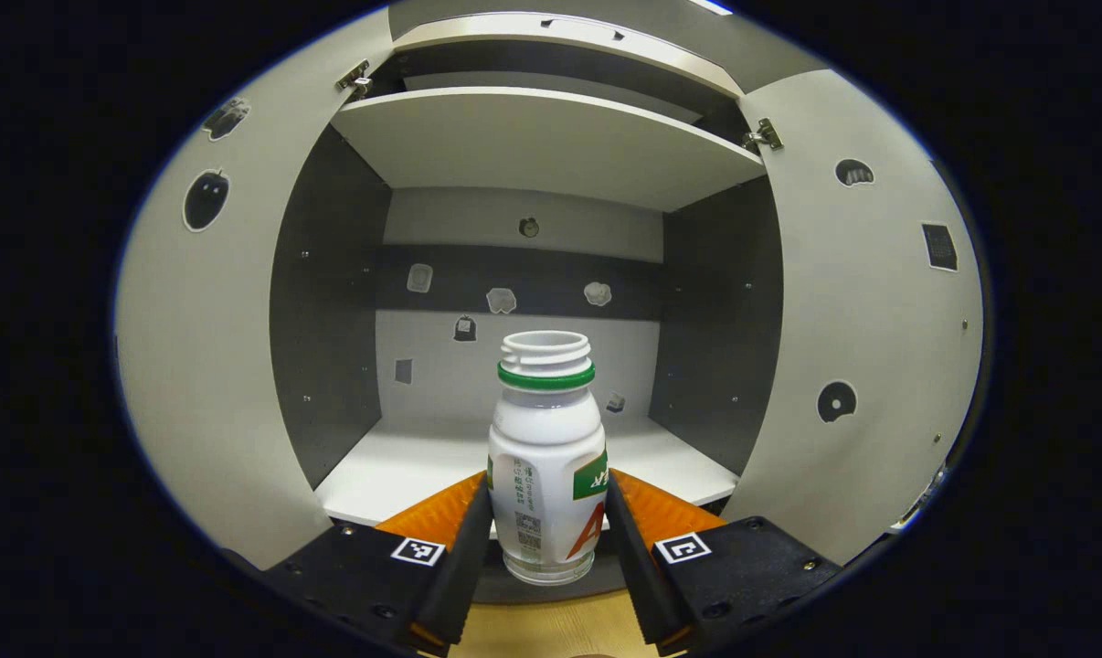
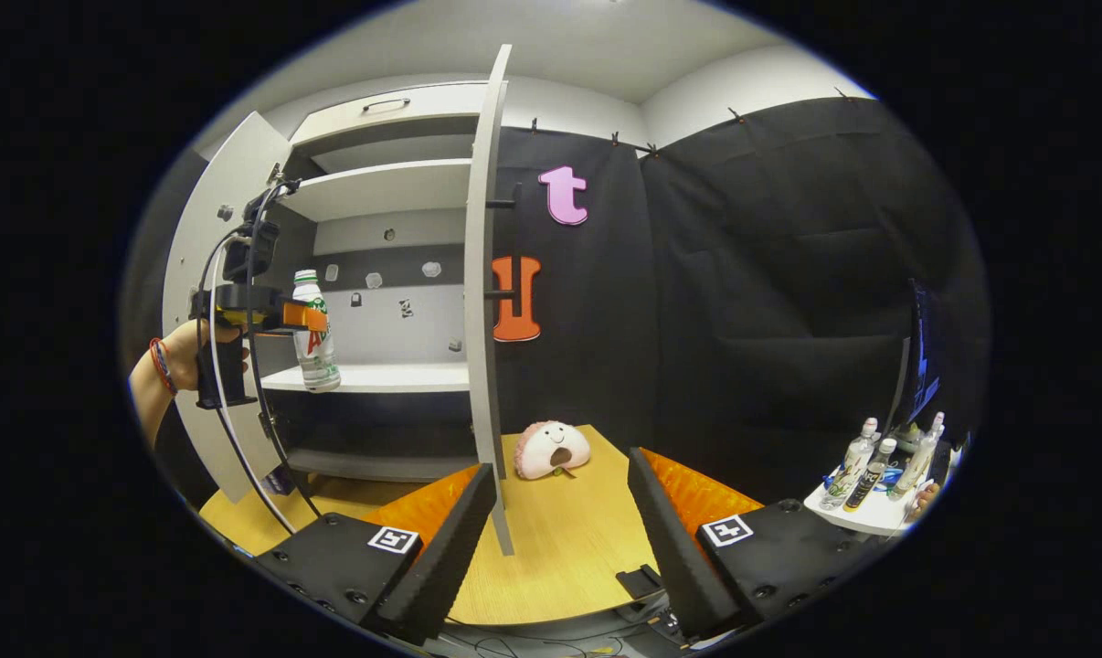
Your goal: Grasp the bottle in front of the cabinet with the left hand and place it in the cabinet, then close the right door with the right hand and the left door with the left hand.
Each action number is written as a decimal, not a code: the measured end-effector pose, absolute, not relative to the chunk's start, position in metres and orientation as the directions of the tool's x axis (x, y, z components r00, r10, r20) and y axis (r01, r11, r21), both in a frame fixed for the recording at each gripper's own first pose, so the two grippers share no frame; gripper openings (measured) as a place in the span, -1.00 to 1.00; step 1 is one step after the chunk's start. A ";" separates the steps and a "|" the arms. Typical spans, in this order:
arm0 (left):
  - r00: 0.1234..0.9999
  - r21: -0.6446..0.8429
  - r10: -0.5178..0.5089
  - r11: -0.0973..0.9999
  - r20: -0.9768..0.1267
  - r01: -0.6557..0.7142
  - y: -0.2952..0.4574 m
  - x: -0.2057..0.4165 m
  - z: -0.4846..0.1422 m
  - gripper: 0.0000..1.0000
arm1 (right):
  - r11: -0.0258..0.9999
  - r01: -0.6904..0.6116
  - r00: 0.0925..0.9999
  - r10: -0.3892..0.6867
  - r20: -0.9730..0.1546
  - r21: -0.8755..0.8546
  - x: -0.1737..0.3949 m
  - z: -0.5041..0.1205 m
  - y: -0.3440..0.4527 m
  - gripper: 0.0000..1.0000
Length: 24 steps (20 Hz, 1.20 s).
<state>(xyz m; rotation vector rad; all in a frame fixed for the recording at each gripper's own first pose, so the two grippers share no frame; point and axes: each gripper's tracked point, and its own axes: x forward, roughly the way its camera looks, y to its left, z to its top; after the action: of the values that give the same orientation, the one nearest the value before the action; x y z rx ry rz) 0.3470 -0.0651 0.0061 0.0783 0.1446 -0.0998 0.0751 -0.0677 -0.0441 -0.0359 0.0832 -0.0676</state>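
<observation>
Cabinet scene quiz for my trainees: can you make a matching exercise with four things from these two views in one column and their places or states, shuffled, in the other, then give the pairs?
Things:
1. bottle
2. plush toy
3. right door
4. right gripper

Places or states:
A. lying on the wooden table beside the cabinet
B. open, holding nothing
C. upright, clamped between the left gripper's fingers at the cabinet's mouth
D. swung open, seen edge-on

Pairs: 1-C, 2-A, 3-D, 4-B
</observation>
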 end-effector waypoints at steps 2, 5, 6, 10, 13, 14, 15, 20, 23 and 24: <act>0.985 0.095 -0.077 0.991 -0.154 0.092 -0.060 0.364 0.009 0.39 | 0.997 0.069 0.994 -0.072 -0.084 -0.036 0.079 -0.042 -0.074 0.79; 0.987 0.099 -0.044 0.993 -0.157 0.060 -0.049 0.390 0.013 0.39 | 0.996 0.075 0.994 -0.078 -0.080 -0.038 0.089 -0.040 -0.081 0.79; 0.986 0.100 -0.039 0.993 -0.162 0.056 -0.045 0.402 0.011 0.39 | 0.996 0.077 0.994 -0.080 -0.078 -0.037 0.092 -0.039 -0.082 0.79; 0.979 0.100 -0.009 0.995 -0.205 0.030 -0.032 0.434 -0.006 0.39 | 0.994 0.101 0.992 -0.103 -0.075 -0.035 0.104 -0.039 -0.089 0.93; 0.976 0.107 -0.004 0.994 -0.219 0.029 -0.029 0.445 -0.013 0.39 | 0.993 0.113 0.990 -0.115 -0.082 -0.027 0.110 -0.042 -0.093 0.93; 0.975 0.111 -0.007 0.993 -0.222 0.033 -0.031 0.444 -0.014 0.40 | 0.993 0.115 0.989 -0.117 -0.085 -0.027 0.111 -0.044 -0.093 0.93; 0.974 0.116 -0.008 0.993 -0.227 0.035 -0.031 0.443 -0.014 0.39 | 0.993 0.115 0.989 -0.117 -0.087 -0.027 0.113 -0.044 -0.093 0.93; 0.974 0.128 0.000 0.991 -0.228 0.030 -0.036 0.445 -0.015 0.53 | 0.994 0.110 0.991 -0.111 -0.080 -0.027 0.116 -0.044 -0.090 0.93; 0.979 0.131 0.004 0.991 -0.205 0.024 -0.034 0.428 -0.002 0.95 | 0.994 0.104 0.992 -0.106 -0.075 -0.025 0.116 -0.041 -0.088 0.93; 0.982 0.129 0.004 0.991 -0.189 0.021 -0.033 0.419 0.005 0.97 | 0.994 0.103 0.992 -0.105 -0.072 -0.027 0.116 -0.040 -0.089 0.93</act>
<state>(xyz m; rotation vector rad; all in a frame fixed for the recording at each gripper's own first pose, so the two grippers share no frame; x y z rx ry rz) 0.4186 -0.0331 0.0055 0.1312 0.1903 -0.0083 0.1162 -0.0891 -0.0396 -0.0234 0.0732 -0.1045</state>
